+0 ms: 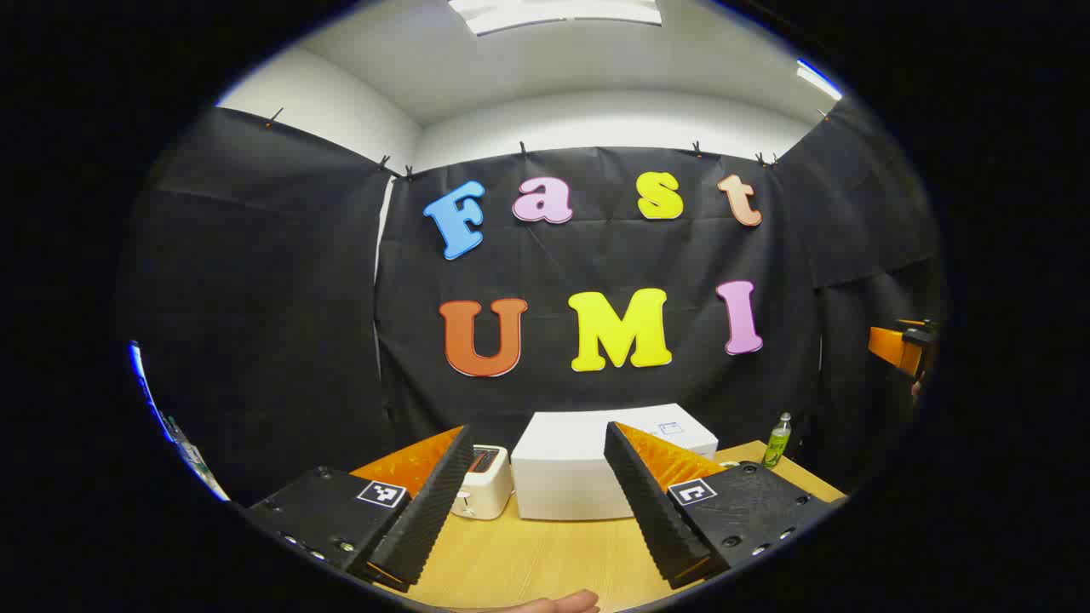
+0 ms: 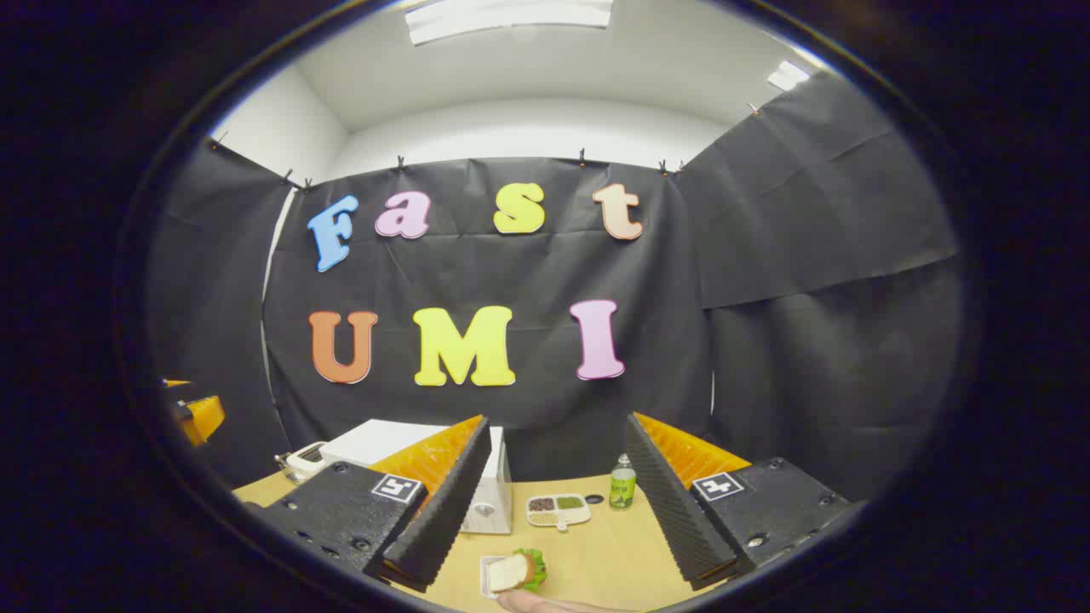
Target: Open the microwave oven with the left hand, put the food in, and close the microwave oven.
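Tools (image 1: 536,519) (image 2: 553,528) both spread wide above table (image 1: 528,553), microwave (image 1: 570,472) shut, sandwich (image 2: 515,570) near right tool

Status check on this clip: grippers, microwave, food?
Left gripper open, empty. Right gripper open, empty. Microwave closed. Sandwich on the table, untouched; nothing blocking.

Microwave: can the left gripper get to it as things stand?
Probably yes. The left gripper is open and aimed at the microwave across bare table; the toaster sits just to one side.
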Demonstrator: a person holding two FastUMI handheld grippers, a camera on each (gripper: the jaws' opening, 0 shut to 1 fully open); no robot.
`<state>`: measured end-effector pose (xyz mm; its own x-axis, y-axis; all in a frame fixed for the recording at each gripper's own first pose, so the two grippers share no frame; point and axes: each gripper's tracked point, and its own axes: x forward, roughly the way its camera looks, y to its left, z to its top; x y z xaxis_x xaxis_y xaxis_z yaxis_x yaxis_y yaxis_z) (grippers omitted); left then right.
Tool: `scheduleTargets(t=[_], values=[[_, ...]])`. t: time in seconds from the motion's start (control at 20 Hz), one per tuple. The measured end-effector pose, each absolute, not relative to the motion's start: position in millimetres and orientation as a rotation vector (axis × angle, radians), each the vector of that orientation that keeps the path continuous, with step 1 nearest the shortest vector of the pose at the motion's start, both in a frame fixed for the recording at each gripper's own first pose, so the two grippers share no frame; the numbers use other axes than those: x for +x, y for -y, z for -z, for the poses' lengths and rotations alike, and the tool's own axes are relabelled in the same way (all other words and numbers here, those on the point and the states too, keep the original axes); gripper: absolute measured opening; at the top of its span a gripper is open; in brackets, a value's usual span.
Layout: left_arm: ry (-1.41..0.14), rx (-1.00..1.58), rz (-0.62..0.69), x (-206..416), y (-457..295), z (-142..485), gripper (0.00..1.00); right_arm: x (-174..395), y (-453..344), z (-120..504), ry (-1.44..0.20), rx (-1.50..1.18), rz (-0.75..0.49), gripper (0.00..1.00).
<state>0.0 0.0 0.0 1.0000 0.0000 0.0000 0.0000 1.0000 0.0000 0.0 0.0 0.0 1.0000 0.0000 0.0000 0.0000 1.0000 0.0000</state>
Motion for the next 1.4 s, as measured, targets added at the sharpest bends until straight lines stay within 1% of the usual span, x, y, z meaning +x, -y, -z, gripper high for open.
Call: scheduleTargets(t=[0.1,0.15,0.25,0.3,0.35,0.4,0.65,0.7,0.75,0.9,0.95,1.0,1.05,1.15,1.2,1.3,1.35,1.4], values=[[-0.003,-0.022,0.023,0.4,5.8,3.6,0.95,-1.2,3.7,-2.5,0.004,0.011,0.003,0.91],[-0.012,-0.039,0.047,0.1,9.6,5.6,0.96,-0.7,7.9,-3.9,0.013,0.022,0.010,1.00],[-0.025,-0.052,0.069,-3.3,7.6,7.9,0.96,2.9,20.6,2.4,0.001,0.028,0.033,1.00],[-0.020,-0.046,0.063,-3.0,3.7,6.4,0.96,4.6,26.2,5.5,-0.007,0.030,0.042,0.91],[-0.010,-0.034,0.052,-2.8,-0.5,4.6,0.95,5.9,30.6,8.0,-0.016,0.031,0.048,1.00],[-0.006,-0.021,0.039,-2.7,-5.5,4.9,0.95,5.9,34.8,8.9,-0.021,0.033,0.054,0.91],[-0.039,-0.045,0.041,4.2,-6.1,14.1,0.96,5.5,38.2,2.6,-0.004,0.016,0.044,0.91],[-0.045,-0.047,0.040,5.8,-6.6,16.4,0.96,5.1,38.1,0.4,0.002,0.014,0.041,1.00],[-0.047,-0.047,0.039,8.8,-6.9,17.2,0.96,4.9,39.2,-2.4,0.014,0.012,0.042,0.91],[-0.055,-0.050,0.044,19.5,2.1,21.7,0.96,5.9,41.4,-2.1,0.031,-0.004,0.045,0.90],[-0.063,-0.055,0.053,24.4,7.1,23.6,0.96,7.0,39.3,-0.7,0.025,0.006,0.032,1.00],[-0.070,-0.063,0.062,29.5,12.9,26.6,0.96,9.4,35.9,1.9,0.016,0.018,0.010,0.91],[-0.071,-0.073,0.073,36.4,19.5,27.2,0.96,9.7,33.7,4.5,0.013,0.031,-0.007,1.00],[-0.052,-0.089,0.087,53.4,34.8,27.6,0.96,17.4,38.8,7.7,0.012,0.038,-0.016,1.00],[-0.043,-0.090,0.089,61.6,42.2,30.9,0.96,20.5,41.8,8.1,0.016,0.035,-0.015,0.91],[-0.049,-0.102,0.098,79.7,60.6,44.9,0.96,20.9,42.9,6.7,0.033,0.019,-0.011,0.90],[-0.063,-0.106,0.113,88.7,72.6,53.8,0.96,20.2,43.8,4.4,0.044,0.016,-0.011,1.00],[-0.076,-0.107,0.128,96.5,83.4,63.2,0.96,20.5,44.7,3.8,0.052,0.015,-0.009,0.91]])
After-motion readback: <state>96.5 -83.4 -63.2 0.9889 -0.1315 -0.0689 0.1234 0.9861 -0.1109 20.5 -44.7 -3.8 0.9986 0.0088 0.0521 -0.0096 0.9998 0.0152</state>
